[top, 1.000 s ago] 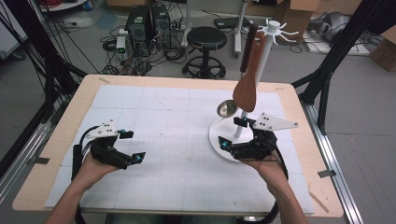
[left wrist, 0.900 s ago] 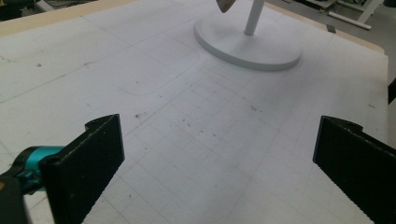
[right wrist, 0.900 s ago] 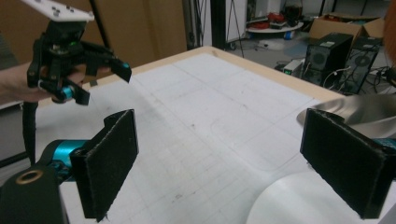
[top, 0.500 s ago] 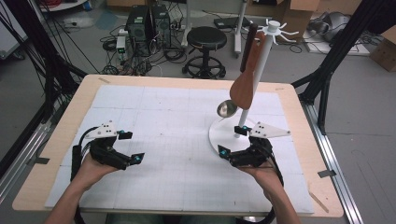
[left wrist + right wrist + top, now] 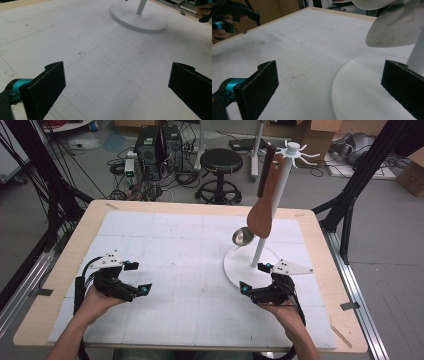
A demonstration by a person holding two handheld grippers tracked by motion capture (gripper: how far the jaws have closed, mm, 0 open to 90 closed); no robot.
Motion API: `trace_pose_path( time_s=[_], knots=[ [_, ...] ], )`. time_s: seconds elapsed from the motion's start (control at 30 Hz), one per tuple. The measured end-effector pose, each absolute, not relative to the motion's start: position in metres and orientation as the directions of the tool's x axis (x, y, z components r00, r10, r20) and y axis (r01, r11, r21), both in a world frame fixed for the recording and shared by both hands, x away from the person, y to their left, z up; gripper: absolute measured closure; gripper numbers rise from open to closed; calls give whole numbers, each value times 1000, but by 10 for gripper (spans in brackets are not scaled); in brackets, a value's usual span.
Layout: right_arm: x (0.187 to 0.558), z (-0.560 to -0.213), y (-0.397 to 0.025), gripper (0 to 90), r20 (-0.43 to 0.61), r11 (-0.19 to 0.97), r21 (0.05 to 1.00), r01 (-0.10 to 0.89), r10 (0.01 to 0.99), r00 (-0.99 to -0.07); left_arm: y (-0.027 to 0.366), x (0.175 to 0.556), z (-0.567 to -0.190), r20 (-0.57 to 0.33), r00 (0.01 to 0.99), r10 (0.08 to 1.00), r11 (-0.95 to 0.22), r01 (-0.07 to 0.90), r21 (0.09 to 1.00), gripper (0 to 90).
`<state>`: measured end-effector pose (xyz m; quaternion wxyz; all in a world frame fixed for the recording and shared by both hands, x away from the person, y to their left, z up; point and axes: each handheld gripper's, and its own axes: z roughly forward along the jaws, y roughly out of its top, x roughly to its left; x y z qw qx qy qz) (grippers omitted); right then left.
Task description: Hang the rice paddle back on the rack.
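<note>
A white rack stands at the table's right on a round base [image 5: 235, 265], its pole [image 5: 272, 205] rising to a hooked top. From the hooks hang a wooden spatula [image 5: 262, 212] and a metal ladle [image 5: 243, 236]. My right gripper [image 5: 255, 278] is open and empty just in front of the base, pointing left. In the right gripper view the base [image 5: 367, 95] lies between the open jaws, with the ladle bowl [image 5: 397, 27] above. My left gripper [image 5: 138, 277] is open and empty over the white mat at the left. The base [image 5: 138, 21] lies far ahead in the left gripper view.
A white gridded mat [image 5: 190, 270] covers most of the wooden table [image 5: 75, 245]. Behind the table are a black stool [image 5: 220, 162], computer boxes and cables on the floor. Black frame legs stand at both sides.
My right gripper has drawn back from the rack's base toward the table's front edge. The left gripper has stayed in place.
</note>
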<state>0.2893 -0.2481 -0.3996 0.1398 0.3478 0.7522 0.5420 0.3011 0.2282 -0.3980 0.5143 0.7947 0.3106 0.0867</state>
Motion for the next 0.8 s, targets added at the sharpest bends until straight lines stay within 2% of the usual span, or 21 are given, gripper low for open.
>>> trace_pose_path(
  time_s=[0.8],
  knots=[
    [283, -422, -274, 4, 167, 165, 901, 400, 721, -673, 229, 303, -410, -172, 797, 579, -311, 411, 857, 17]
  ],
)
